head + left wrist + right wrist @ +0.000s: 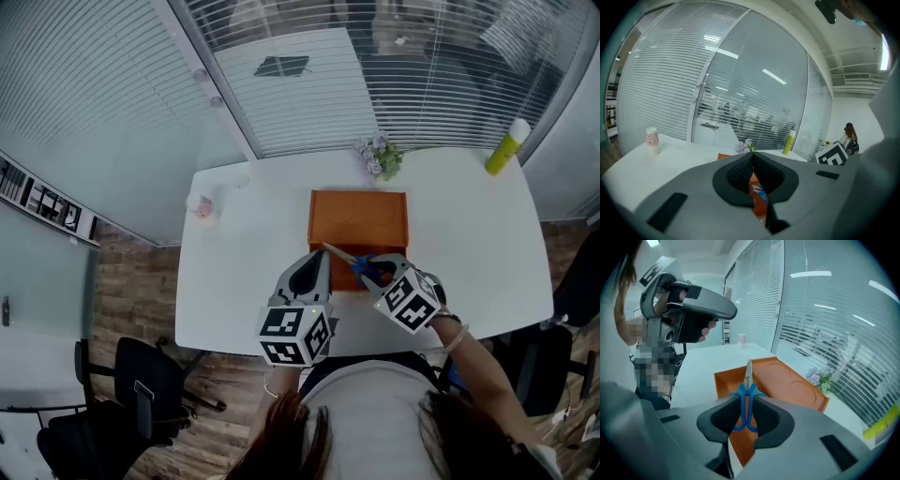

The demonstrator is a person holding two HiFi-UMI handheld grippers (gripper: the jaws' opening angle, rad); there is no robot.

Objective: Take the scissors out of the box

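Right claw (746, 399) is clamped on the scissors (748, 380). The blue handle loops sit between its pads and the closed blades stick out ahead.

Around it:
- The orange box (787, 380) lies below and ahead of this claw, open side up on the white table (698, 362).
- Flowers (820, 378) stand ahead and to the right, past the box's far end.
- A yellow bottle (881, 427) is further right, well apart.
- Cups (742, 338) are far ahead and to the left.

Left claw (752, 161) has its pads together with nothing in them. It hangs just left of the right claw, at the box's near edge. In the head view the blade tip comes near it, and it is the one thing close to the scissors' line.

The scissors' long axis runs with the right claw's own line, tip pointing away from the claw. They are held over the box's near end.
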